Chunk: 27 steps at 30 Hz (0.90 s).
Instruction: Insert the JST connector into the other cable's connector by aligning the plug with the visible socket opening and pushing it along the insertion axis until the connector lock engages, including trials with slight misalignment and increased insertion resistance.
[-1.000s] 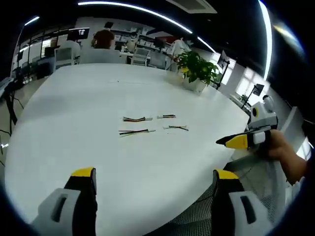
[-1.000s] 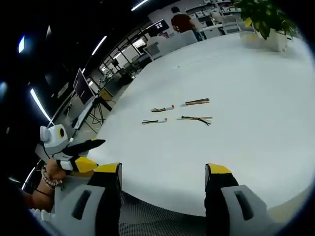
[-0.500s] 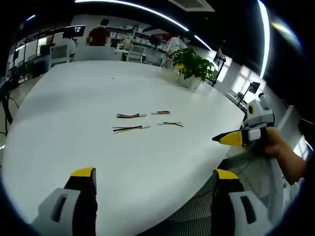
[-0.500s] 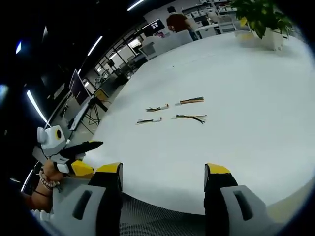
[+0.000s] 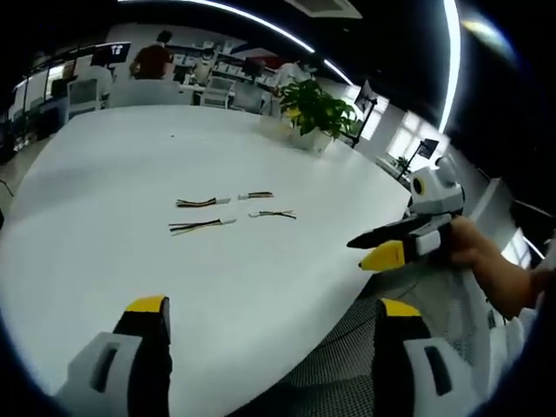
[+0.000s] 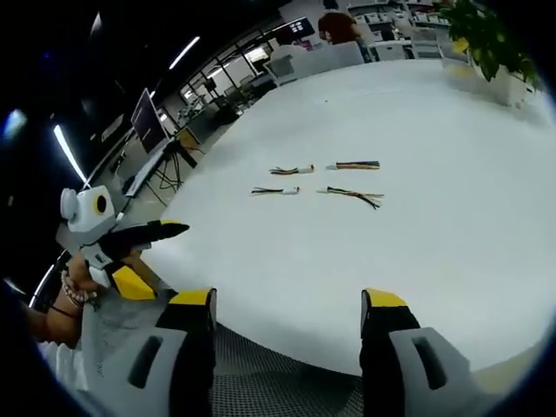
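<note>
- Four short cables lay loose on the white worktop [image 5: 104,252], none mated: one with a white connector [image 5: 197,202], a second [image 5: 255,195] just beside it, a third [image 5: 202,226] on the nearer row, and a fourth [image 5: 273,214] with frayed-looking loose wires.
- In the right gripper view the same four appeared as two rows, two cables [image 6: 291,169] [image 6: 354,165] on the far row and two [image 6: 275,190] [image 6: 352,195] on the near row, all apart from each other (which one carried the plug and which the socket was too small to tell).
- No cable was touched or lifted, so by my judgement the task stood at its very start: picking up, aligning, pushing and locking all remained.
- The left hand-held gripper [image 5: 271,317] had its jaws spread wide with nothing between them, hanging over the near edge of the worktop, well apart from the cables.
- The right hand-held gripper [image 6: 287,308] likewise stood wide and empty above the worktop's edge; it also showed from the side in the left gripper view [image 5: 382,248], held by a hand [image 5: 473,252].
- The left one showed in the right gripper view [image 6: 143,252], jaws apart.
- Farther out, a potted plant [image 5: 317,109] stood on the far part of the worktop, with desks, chairs and a seated person [image 5: 152,61] beyond.
</note>
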Each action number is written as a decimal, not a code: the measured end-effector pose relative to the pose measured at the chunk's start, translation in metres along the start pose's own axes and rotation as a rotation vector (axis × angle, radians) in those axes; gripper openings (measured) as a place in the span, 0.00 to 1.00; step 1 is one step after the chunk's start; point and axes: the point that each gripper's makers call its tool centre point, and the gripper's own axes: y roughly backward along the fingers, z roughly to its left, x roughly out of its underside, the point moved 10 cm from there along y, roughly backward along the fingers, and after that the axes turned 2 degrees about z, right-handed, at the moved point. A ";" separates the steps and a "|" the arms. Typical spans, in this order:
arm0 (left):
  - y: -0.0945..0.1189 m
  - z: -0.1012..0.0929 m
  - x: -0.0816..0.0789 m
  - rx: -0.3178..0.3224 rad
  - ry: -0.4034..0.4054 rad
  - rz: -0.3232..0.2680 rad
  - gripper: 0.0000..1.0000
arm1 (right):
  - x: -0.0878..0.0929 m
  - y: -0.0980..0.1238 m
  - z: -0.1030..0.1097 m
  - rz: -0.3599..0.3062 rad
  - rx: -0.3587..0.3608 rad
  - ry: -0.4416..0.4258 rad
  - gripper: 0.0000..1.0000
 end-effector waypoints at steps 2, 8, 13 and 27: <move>-0.001 -0.001 0.001 0.000 -0.009 0.008 0.96 | 0.000 0.000 -0.001 0.006 0.001 0.002 0.64; -0.001 -0.004 0.002 0.039 -0.006 0.025 0.95 | 0.002 -0.001 0.000 0.027 -0.004 0.008 0.62; -0.001 -0.005 0.003 0.055 -0.010 0.030 0.94 | 0.003 0.001 0.001 0.026 0.015 0.017 0.63; 0.000 -0.004 -0.001 0.063 -0.024 0.037 0.93 | -0.001 0.002 0.005 0.005 0.008 0.047 0.60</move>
